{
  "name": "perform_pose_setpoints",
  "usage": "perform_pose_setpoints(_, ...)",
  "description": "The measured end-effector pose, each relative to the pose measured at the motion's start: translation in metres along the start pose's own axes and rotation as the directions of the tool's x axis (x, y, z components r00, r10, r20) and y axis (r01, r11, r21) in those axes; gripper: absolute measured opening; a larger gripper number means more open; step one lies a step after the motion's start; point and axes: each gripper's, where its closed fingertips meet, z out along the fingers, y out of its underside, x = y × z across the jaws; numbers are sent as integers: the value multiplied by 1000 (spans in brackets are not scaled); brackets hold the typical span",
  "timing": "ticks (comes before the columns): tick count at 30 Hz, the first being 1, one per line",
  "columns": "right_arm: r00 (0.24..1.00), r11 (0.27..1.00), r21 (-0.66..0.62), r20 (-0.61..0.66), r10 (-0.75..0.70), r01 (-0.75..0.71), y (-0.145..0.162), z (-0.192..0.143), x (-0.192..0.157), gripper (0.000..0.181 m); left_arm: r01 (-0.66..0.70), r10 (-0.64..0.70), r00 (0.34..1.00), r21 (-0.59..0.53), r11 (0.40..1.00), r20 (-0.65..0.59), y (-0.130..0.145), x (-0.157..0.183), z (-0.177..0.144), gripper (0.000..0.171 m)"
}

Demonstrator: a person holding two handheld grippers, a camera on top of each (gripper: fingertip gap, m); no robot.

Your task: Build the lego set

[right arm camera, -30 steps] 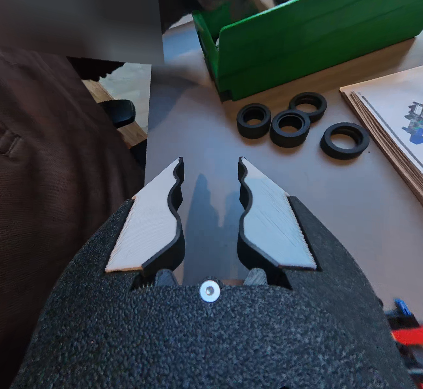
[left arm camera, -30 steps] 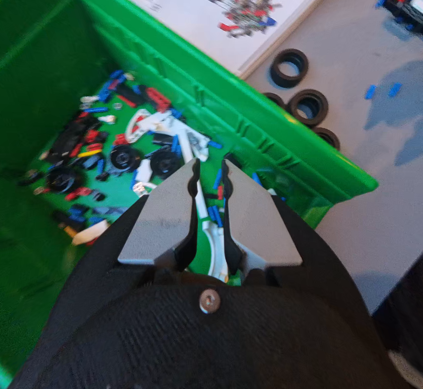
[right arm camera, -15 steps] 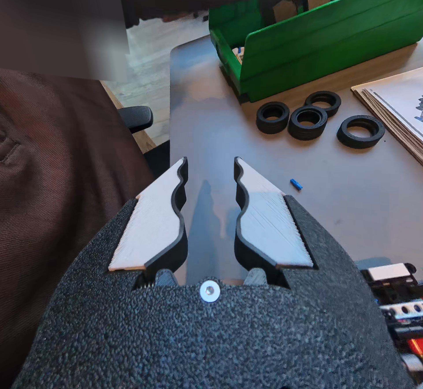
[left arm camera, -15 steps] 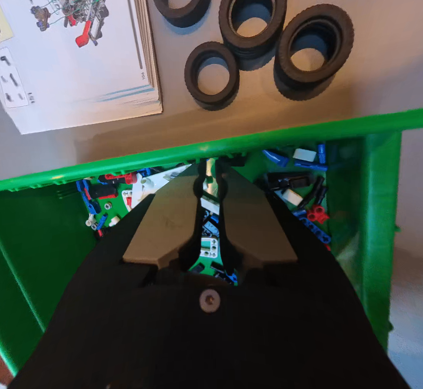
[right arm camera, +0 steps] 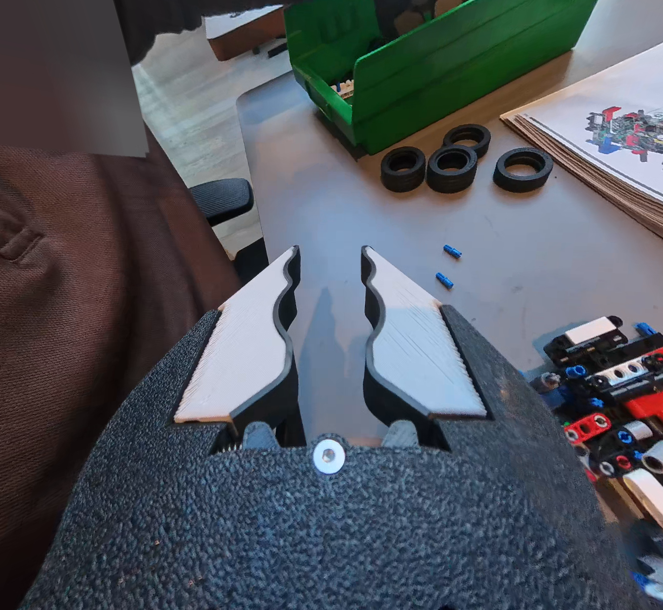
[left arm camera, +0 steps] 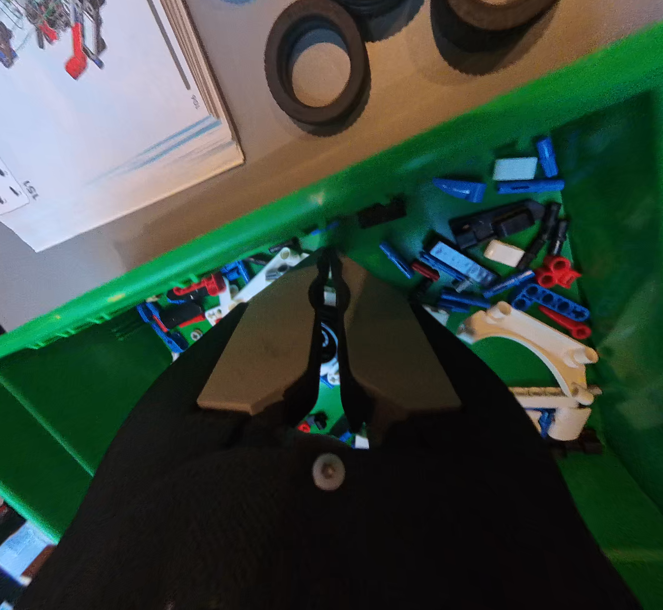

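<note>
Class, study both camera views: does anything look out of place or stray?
Two small blue pins lie loose on the table, apart from the green bin of parts. Otherwise nothing looks spilled or damaged.

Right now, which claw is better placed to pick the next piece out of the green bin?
Left. The left claw is already inside the green bin, just above the loose pieces. The right claw hangs open over bare table, far from it.

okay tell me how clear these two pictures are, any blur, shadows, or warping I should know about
Left wrist view: motion blur smears the green bin, the loose pieces and the tyres; the left gripper is dark, in shade, and the wide lens bends the bin's rim. Right wrist view: sharper and brighter; the right gripper casts a soft shadow on the grey table; a mosaic patch covers the upper left.
</note>
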Motion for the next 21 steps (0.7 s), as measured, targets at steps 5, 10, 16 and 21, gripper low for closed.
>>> perform_pose_setpoints(5, 1000, 1000, 2, -24, 5, -5, 0, -1, 0, 33, 60, -61, 998, 20, 998, 33, 8, -2, -4, 14)
perform_pose_setpoints(10, 1000, 1000, -17, -25, -12, 12, 3, 3, -3, 33, 289, -286, 957, 129, 949, -39, -12, -7, 1, 17)
perform_pose_setpoints(16, 1000, 1000, 3, -27, -8, 8, 3, -2, -1, 32, 410, -411, 911, 156, 899, -27, -12, -7, 1, 14)
perform_pose_setpoints(21, 1000, 1000, 17, -24, -4, 4, 3, -7, 1, 30, 428, -429, 903, 164, 889, -31, -14, -3, 1, 9)
